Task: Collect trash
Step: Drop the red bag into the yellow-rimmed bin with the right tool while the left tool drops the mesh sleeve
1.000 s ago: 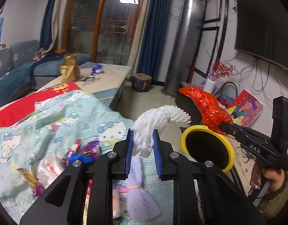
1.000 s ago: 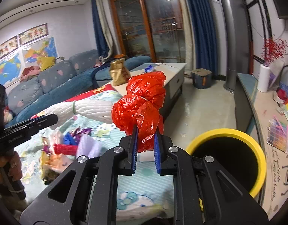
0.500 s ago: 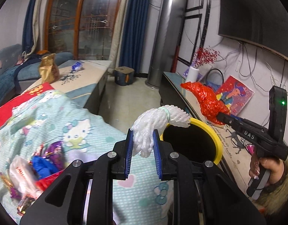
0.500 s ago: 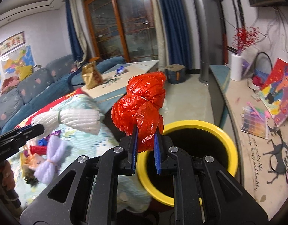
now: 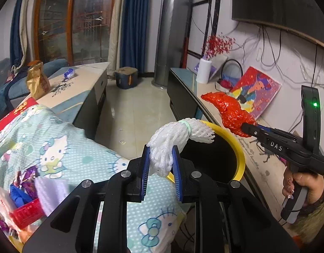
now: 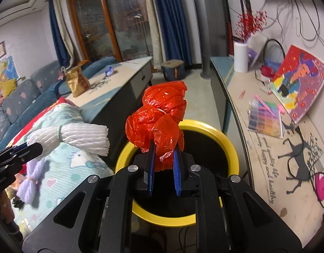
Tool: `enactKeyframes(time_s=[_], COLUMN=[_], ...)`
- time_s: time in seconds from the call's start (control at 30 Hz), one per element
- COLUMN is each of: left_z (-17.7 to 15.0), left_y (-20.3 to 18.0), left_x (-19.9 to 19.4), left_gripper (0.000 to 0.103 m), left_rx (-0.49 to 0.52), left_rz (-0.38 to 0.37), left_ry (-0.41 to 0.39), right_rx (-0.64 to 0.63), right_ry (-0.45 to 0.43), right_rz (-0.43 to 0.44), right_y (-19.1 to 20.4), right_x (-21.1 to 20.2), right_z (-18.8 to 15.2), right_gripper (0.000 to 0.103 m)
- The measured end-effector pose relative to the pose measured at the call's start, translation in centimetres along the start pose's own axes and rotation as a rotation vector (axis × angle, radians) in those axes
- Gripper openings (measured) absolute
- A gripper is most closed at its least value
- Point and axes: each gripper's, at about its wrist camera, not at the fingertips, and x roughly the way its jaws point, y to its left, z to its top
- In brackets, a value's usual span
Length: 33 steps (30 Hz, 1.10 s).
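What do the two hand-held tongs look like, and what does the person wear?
Both tongs, left and right, are matte black plastic with ribbed blue pads and silver screws. The left wrist view shows the right one side-on: a pistol grip, white letters "DAS", and an upright black part with a green light. The hand shows decorated nails and a furry tan cuff.

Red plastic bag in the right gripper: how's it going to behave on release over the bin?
The red plastic bag looks thin and crinkled, so it is probably very light and may drift rather than drop straight into the yellow bin. Its bunched folds above the right gripper suggest it is floppy and may spring open. The film might cling to the pads.
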Motion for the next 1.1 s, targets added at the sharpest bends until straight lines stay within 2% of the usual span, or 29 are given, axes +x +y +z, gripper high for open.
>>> enactKeyframes(time_s=[0.4,0.47,0.53,0.57,0.6,0.67,0.73,0.83,0.87,0.9,1.1], left_z=[-1.1,-1.1,-1.2,-1.2,-1.3,-1.4,-1.5,-1.6,-1.6,-1.6,-1.7], left_y=[-2.8,-3.4,-3.6,-3.7,-3.7,-3.5,-3.4,-3.0,-2.7,-2.4,0.1], left_x=[5.5,6.4,7.2,7.7,7.9,7.8,7.4,6.5,6.0,5.6,2.3], left_gripper=[0.021,0.022,0.026,0.038,0.06,0.081,0.083,0.091,0.093,0.094,0.094], left_rx=[0.044,0.051,0.054,0.048,0.041,0.01,-0.003,-0.01,-0.016,-0.021,-0.054], left_rz=[-0.022,-0.022,-0.027,-0.038,-0.043,-0.061,-0.067,-0.053,-0.043,-0.036,0.051], left_ry=[0.115,0.124,0.131,0.139,0.14,0.123,0.107,0.087,0.075,0.064,0.003], right_rx=[0.053,0.055,0.068,0.076,0.083,0.081,0.078,0.065,0.056,0.046,-0.033], right_ry=[0.093,0.106,0.113,0.111,0.103,0.098,0.09,0.076,0.069,0.058,0.009], right_rz=[-0.035,-0.044,-0.064,-0.075,-0.088,-0.095,-0.101,-0.091,-0.085,-0.08,-0.014], right_y=[-2.7,-2.9,-3.3,-3.5,-3.7,-3.8,-3.7,-2.9,-2.5,-2.0,2.0], right_x=[1.9,2.3,2.6,2.6,2.5,2.4,2.3,2.1,2.0,1.9,0.7], right_z=[-0.9,-1.1,-1.2,-1.3,-1.3,-1.3,-1.3,-1.2,-1.2,-1.2,-1.1], right_gripper=[0.011,0.013,0.021,0.038,0.049,0.049,0.05,0.052,0.056,0.064,0.067])
